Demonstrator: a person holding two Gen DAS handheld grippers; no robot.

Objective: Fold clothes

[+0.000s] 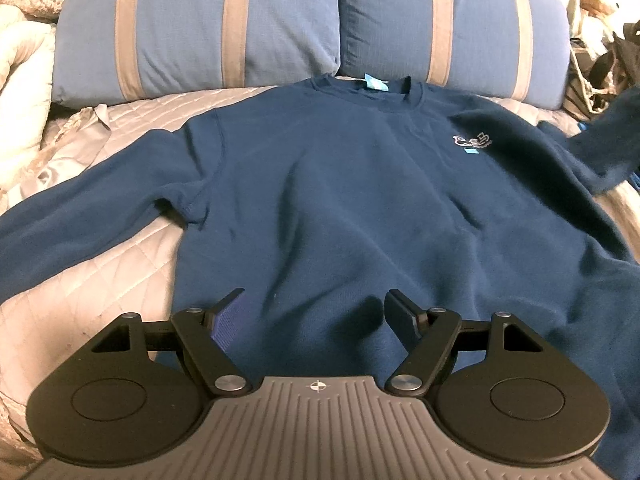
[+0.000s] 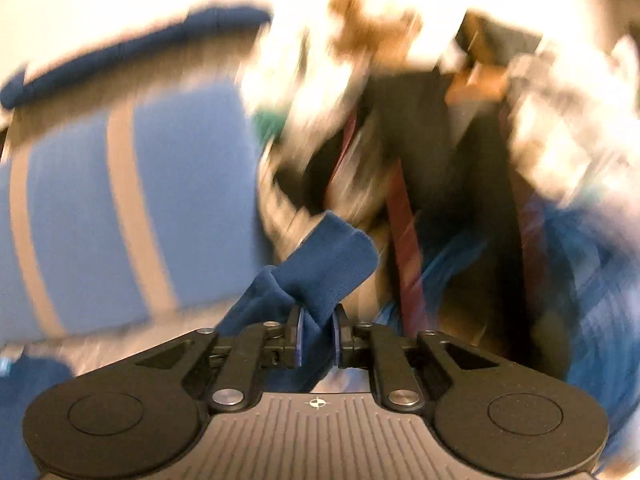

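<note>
A navy sweatshirt (image 1: 340, 184) lies front up on the bed, collar toward the pillows, with a small pale logo (image 1: 472, 142) on its chest. Its left sleeve (image 1: 80, 216) stretches flat to the left. Its right sleeve (image 1: 608, 140) is lifted off the bed at the right edge. My left gripper (image 1: 316, 316) hovers open over the sweatshirt's lower hem, nothing between its fingers. In the blurred right wrist view, my right gripper (image 2: 318, 336) is shut on the sleeve cuff (image 2: 332, 264), which sticks up past the fingers.
Two blue pillows with tan stripes (image 1: 200, 28) stand at the head of the bed. A quilted beige bedspread (image 1: 100, 276) covers the bed. A crumpled pale blanket (image 1: 24, 60) is at the left. Dark bags and clutter (image 2: 460, 160) sit beside the bed on the right.
</note>
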